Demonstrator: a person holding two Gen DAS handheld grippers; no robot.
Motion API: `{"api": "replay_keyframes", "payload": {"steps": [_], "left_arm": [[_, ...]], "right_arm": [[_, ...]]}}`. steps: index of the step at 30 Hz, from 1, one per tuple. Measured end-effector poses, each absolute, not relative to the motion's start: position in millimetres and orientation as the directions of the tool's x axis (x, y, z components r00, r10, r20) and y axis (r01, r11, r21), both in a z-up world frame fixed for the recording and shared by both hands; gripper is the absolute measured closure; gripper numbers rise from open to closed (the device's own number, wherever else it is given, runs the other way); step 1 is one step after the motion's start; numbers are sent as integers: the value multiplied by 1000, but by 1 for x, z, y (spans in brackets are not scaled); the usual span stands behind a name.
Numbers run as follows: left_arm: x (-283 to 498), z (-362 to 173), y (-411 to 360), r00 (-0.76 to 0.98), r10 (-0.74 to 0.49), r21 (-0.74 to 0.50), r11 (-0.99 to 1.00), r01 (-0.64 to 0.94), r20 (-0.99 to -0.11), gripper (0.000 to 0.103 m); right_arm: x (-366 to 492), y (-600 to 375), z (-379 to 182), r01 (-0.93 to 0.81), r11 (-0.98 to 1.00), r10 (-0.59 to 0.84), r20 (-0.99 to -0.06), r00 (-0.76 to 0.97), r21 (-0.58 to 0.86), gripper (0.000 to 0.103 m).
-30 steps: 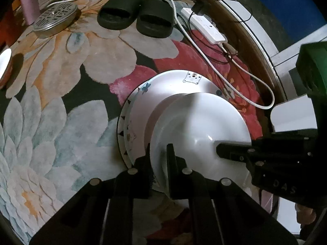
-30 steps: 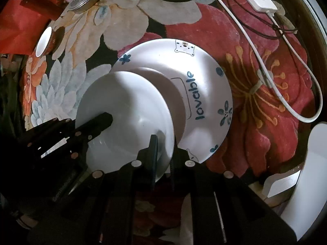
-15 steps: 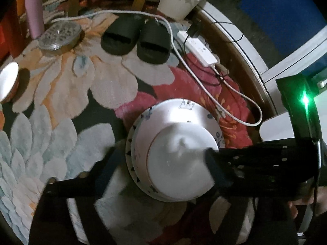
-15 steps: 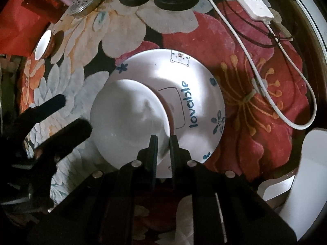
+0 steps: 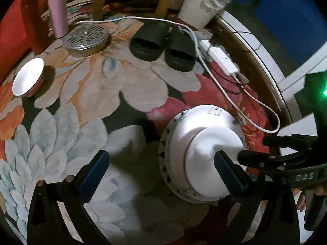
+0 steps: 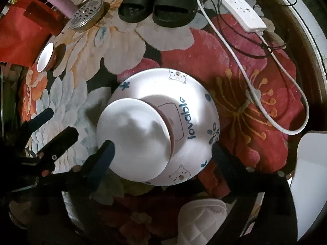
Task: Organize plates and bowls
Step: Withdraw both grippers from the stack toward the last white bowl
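Note:
A plain white bowl (image 6: 134,138) sits on a white plate (image 6: 196,94) printed "lovable", on the flowered rug; the stack also shows in the left wrist view, bowl (image 5: 206,163) on plate (image 5: 181,130). My right gripper (image 6: 161,155) is open and empty, its fingers either side of the stack's near edge. My left gripper (image 5: 161,171) is open and empty, drawn back to the left of the stack. A small white bowl with a brown outside (image 5: 27,77) stands alone at the far left, also in the right wrist view (image 6: 46,58).
Black slippers (image 5: 163,45), a white power strip (image 5: 220,61) with cables, a perforated metal dish (image 5: 86,36), a pink tumbler (image 5: 58,8) and a white bin (image 5: 202,6) lie at the rug's far side. A white object (image 6: 202,222) lies near me.
Both grippers have let go of the white bowl and opened. The bowl now rests on the plate. My left gripper has pulled back and to the left.

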State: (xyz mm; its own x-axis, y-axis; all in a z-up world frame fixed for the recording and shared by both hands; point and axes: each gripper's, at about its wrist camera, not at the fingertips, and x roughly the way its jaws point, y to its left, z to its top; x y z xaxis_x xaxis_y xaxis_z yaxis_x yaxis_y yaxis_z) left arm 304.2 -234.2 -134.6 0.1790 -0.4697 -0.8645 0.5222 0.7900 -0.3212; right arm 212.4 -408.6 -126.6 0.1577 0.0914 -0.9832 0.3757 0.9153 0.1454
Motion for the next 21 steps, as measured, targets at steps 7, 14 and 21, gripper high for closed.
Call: {"api": "replay_keyframes", "payload": {"steps": [7, 14, 21], "left_arm": [[311, -142, -220, 180, -451, -321, 814, 484, -874, 0], [315, -144, -215, 181, -446, -322, 823, 469, -876, 0], [317, -146, -210, 181, -440, -320, 829, 459, -879, 1]], "right_arm": [[216, -402, -128, 356, 923, 94, -983, 156, 145, 4], [218, -397, -128, 344, 929, 89, -984, 156, 139, 4], [219, -395, -129, 334, 933, 86, -984, 154, 134, 4]]}}
